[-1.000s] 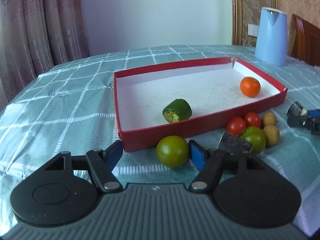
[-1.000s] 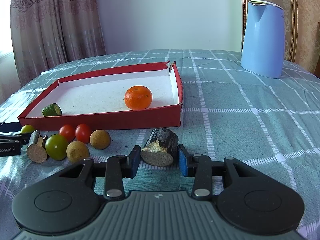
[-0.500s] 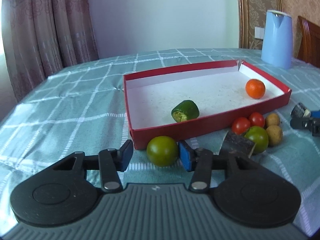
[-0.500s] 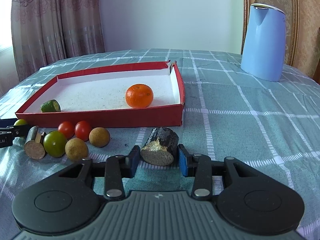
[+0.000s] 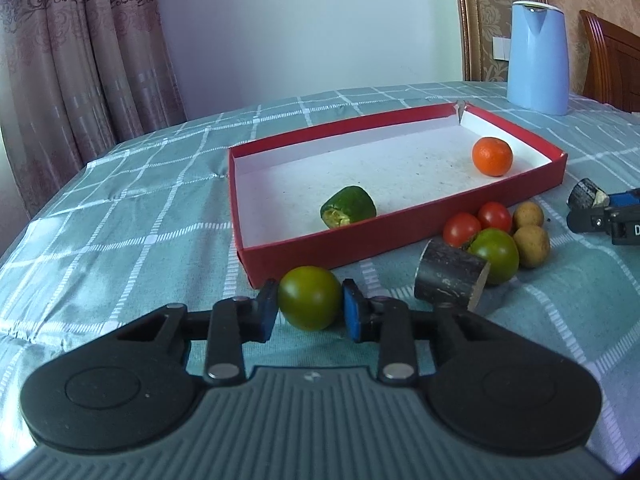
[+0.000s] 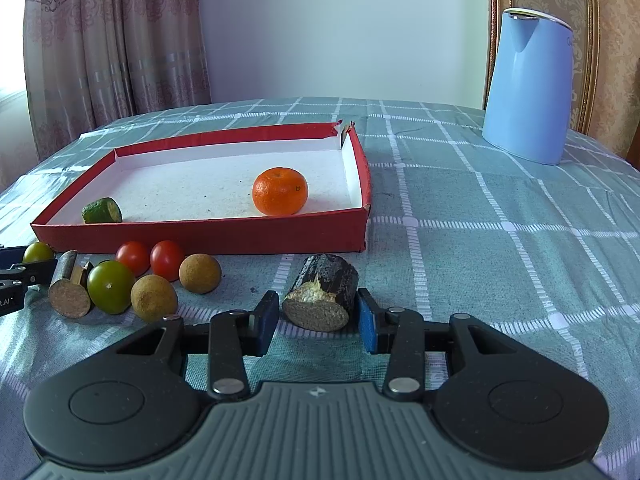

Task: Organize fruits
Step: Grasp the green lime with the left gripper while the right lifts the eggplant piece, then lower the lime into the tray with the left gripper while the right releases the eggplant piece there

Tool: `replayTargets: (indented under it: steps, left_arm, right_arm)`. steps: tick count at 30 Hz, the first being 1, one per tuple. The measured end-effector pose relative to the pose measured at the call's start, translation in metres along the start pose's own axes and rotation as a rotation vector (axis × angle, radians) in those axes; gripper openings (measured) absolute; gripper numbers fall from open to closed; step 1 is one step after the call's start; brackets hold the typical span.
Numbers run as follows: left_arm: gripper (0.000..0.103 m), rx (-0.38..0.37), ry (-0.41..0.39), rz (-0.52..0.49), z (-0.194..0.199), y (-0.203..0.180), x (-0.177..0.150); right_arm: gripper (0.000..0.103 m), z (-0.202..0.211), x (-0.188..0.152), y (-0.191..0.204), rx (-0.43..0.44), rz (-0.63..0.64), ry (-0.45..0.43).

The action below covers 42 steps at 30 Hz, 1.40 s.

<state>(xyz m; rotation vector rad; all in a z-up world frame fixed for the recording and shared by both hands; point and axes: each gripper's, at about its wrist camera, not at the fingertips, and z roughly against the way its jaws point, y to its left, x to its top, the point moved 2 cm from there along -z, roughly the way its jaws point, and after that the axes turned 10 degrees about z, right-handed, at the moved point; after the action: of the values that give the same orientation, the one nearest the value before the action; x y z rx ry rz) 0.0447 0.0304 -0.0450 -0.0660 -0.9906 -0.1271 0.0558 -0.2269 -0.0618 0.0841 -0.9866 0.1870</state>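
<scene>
My left gripper [image 5: 310,306] is shut on a green tomato [image 5: 309,297] on the tablecloth, just in front of the red tray [image 5: 400,236]. The tray holds a cucumber piece [image 5: 348,211] and an orange [image 5: 492,156]. My right gripper [image 6: 318,316] is open around a dark cut stalk piece [image 6: 324,296]; small gaps show on both sides. Between the grippers lie two red tomatoes [image 6: 150,257], another green tomato [image 6: 110,286], two brown longans [image 6: 176,286] and a second stalk piece [image 6: 69,289].
A blue kettle [image 6: 528,88] stands at the back right of the table. A wooden chair [image 5: 612,64] is behind it. Curtains [image 6: 112,40] hang at the far left. The checked tablecloth [image 6: 500,208] covers the table.
My left gripper has closed its fingers onto the green tomato. My right gripper has stayed around the stalk piece with little motion.
</scene>
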Motion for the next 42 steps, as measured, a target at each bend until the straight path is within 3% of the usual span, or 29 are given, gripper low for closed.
replayTargets:
  steps: [13,22,32,42]
  left_arm:
    - [0.03,-0.014,-0.021,0.04,0.01,0.002,-0.001]
    - [0.03,-0.043,-0.037,0.079,0.011,0.002,0.014]
    - [0.03,-0.067,-0.06,0.105,-0.007,-0.007,0.051]
    - [0.03,0.019,-0.046,0.118,-0.049,-0.007,0.074]
  right_arm:
    - [0.037,0.003,-0.001,-0.01,0.032,-0.056,-0.022]
    - [0.037,0.017,0.003,-0.004,-0.002,0.016,-0.081]
    - [0.037,0.014,0.046,0.01,-0.019,0.099,-0.158]
    - [0.037,-0.024,0.084,0.038,-0.009,0.161,-0.153]
